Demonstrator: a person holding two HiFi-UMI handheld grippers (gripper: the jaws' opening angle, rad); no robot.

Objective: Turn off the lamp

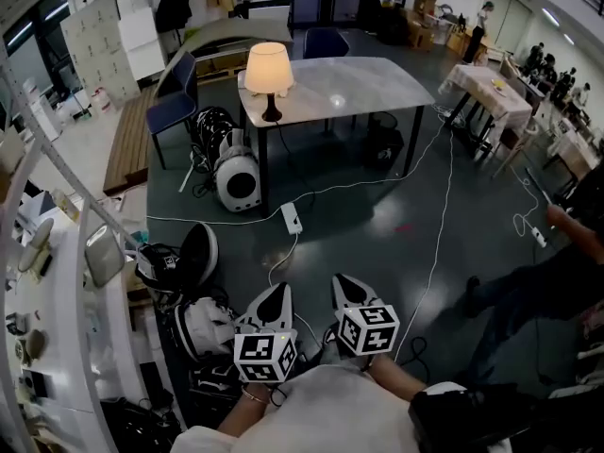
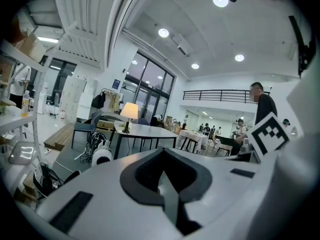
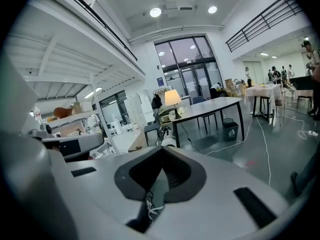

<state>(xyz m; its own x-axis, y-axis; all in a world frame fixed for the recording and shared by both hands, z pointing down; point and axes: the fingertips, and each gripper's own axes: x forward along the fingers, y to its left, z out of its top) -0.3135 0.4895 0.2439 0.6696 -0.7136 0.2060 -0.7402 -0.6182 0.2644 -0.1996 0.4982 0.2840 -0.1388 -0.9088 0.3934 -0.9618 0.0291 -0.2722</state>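
your left gripper (image 1: 276, 295): fingers together, empty | your right gripper (image 1: 345, 286): fingers together, empty | lamp (image 1: 268, 74): lit, upright on counter (image 1: 368, 88) corner at 12 o'clock, well apart from both

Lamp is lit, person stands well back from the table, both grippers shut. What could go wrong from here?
1. White cables and a power strip lie on the floor between the person and the table; walking up could snag one or cause a trip.
2. The lamp stands near the table's corner; a hard push from the left gripper or right gripper might tip it off.
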